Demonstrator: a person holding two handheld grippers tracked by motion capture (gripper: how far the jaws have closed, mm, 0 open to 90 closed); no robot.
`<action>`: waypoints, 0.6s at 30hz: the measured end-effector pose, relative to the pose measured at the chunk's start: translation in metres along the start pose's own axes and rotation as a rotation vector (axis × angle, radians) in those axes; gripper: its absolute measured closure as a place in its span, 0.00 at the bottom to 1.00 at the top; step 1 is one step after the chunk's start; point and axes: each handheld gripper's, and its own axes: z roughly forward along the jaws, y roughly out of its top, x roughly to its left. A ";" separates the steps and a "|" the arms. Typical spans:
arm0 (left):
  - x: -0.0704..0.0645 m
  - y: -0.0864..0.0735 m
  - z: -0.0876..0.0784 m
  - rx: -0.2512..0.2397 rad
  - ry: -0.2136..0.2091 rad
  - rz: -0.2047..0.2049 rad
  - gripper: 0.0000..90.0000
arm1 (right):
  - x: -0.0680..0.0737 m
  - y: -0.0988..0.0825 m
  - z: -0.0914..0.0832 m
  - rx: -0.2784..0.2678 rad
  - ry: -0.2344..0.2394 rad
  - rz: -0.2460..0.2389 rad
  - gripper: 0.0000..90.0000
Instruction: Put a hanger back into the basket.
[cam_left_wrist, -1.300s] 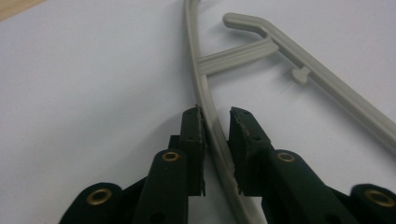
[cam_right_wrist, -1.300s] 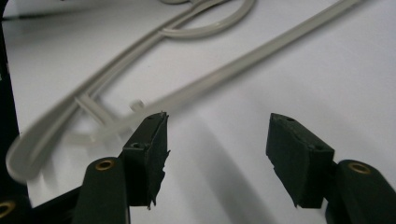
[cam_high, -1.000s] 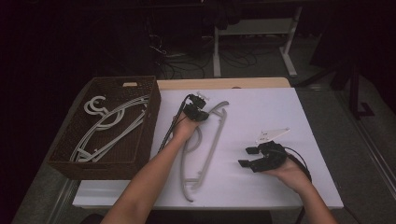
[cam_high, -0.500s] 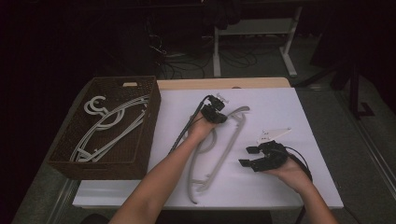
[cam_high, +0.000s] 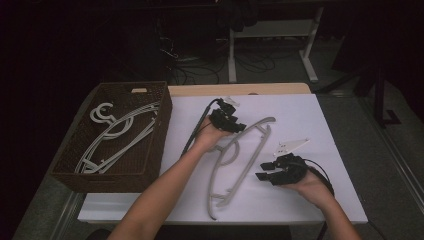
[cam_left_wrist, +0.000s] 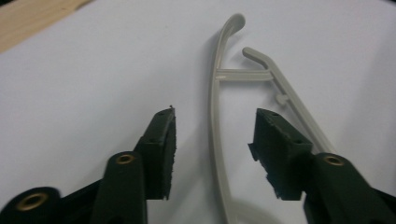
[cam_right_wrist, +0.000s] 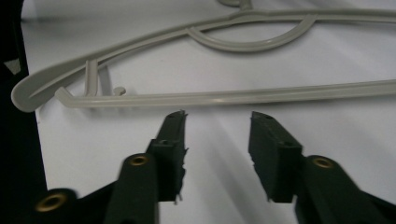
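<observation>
Left gripper (cam_high: 240, 127) lets go of the grey plastic clothes hanger (cam_high: 239, 165) on the white table top (cam_high: 300, 115).

The left gripper's jaws have just been opening, and in the left gripper view they stand spread with the hanger's upper bar running between them, neither pad (cam_left_wrist: 164, 140) pressing on it. The hanger lies flat on the sheet, slanting from near the table's middle down toward the front edge. Over at the right gripper (cam_high: 265, 170), the jaws have just been closing a little, yet they are apart with bare white surface between them; the hanger's lower bar lies just ahead of the tips. At the left end sits a dark brown woven basket (cam_high: 150, 165) with more pale hangers (cam_high: 115, 135) inside.
</observation>
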 end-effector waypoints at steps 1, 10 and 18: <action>0.001 -0.003 -0.008 -0.016 -0.008 -0.010 0.50 | 0.001 0.000 0.002 0.009 0.004 -0.004 0.69; -0.009 -0.044 -0.058 -0.036 -0.043 -0.012 0.31 | 0.013 0.006 0.025 0.078 0.056 -0.051 0.98; -0.016 -0.082 -0.088 -0.058 -0.019 -0.057 0.21 | 0.028 0.016 0.052 0.143 0.112 -0.095 0.99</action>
